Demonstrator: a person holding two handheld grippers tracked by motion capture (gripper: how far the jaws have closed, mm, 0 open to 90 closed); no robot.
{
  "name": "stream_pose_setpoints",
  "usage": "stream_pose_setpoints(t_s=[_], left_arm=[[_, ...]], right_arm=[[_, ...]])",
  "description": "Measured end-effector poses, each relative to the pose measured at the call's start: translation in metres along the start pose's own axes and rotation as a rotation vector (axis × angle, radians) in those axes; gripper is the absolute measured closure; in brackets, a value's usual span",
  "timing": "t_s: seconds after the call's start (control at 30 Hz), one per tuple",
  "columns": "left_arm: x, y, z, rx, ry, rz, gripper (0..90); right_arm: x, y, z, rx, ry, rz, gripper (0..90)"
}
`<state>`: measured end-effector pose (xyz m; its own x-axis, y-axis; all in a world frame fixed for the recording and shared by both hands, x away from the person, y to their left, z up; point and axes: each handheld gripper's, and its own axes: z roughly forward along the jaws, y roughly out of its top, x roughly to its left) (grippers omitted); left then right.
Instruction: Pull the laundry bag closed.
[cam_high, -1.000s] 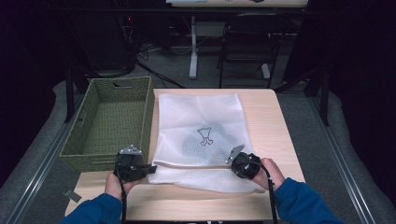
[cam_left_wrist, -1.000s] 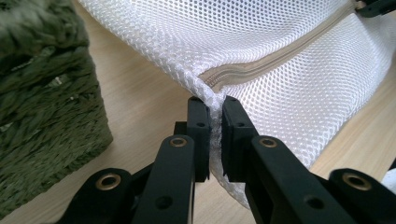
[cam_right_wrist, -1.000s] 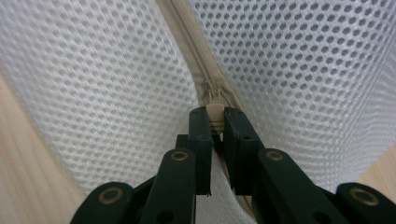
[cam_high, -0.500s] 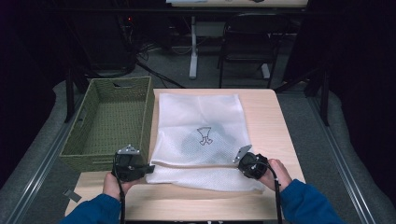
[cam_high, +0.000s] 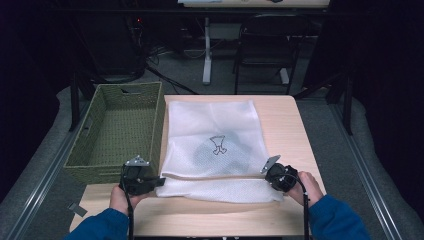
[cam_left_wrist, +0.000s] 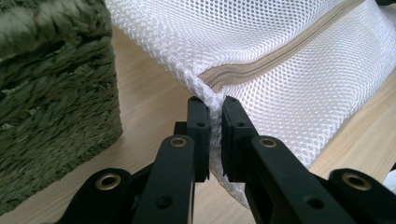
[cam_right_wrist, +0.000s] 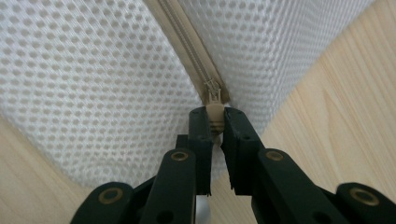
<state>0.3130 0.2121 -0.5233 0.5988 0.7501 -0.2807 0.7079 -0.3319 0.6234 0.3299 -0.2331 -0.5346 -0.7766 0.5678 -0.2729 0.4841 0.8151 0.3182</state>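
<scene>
Mesh bag pinched at both ends of its zipper

The white mesh bag (cam_high: 215, 145) lies mid-worktop, reaching toward the near edge. The right gripper (cam_right_wrist: 214, 122) pinches the beige zipper pull (cam_right_wrist: 214, 112); the left gripper (cam_left_wrist: 213, 123) clamps the bag's corner at the zipper's (cam_high: 215, 176) other end. A green woven basket (cam_high: 95, 135) sits along the worktop's left edge.

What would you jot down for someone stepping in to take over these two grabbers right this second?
Left gripper: shut on the mesh bag corner, at the zipper end beside the green basket.
Right gripper: shut on the zipper pull, at the bag's near right corner.
Bag lies flat on the table, something dark inside; the zipper is stretched taut between the grippers.
Done: both grips made.
Left, likely: slide the pull along the zipper while the left holds firm.
</scene>
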Motion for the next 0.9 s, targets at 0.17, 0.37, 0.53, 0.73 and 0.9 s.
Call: stream_pose_setpoints(t_s=[0.17, 0.37, 0.53, 0.73, 0.9], left_arm=[[0.0013, -0.0001, 0.0012, 0.001, -0.001, -0.003, 84.2], [0.0024, 0.0009, 0.0019, 0.005, 0.003, 0.0, 84.2], [0.0012, 0.0017, 0.0033, 0.009, 0.009, 0.012, 83.9], [-0.0013, 0.0037, 0.0041, 0.016, 0.032, 0.035, 83.4], [-0.0022, 0.005, 0.006, 0.027, 0.059, 0.062, 83.0]], right_arm=[[-0.0023, -0.0026, 0.0013, 0.009, 0.0, 0.008, 82.5], [-0.0011, -0.0029, 0.0038, 0.031, -0.007, 0.006, 82.5], [-0.0014, -0.0034, 0.0045, 0.033, 0.0, 0.025, 82.3], [-0.0006, -0.0032, 0.0055, 0.035, 0.012, 0.027, 82.1], [-0.0011, -0.0038, 0.007, 0.036, 0.035, 0.043, 82.0]])
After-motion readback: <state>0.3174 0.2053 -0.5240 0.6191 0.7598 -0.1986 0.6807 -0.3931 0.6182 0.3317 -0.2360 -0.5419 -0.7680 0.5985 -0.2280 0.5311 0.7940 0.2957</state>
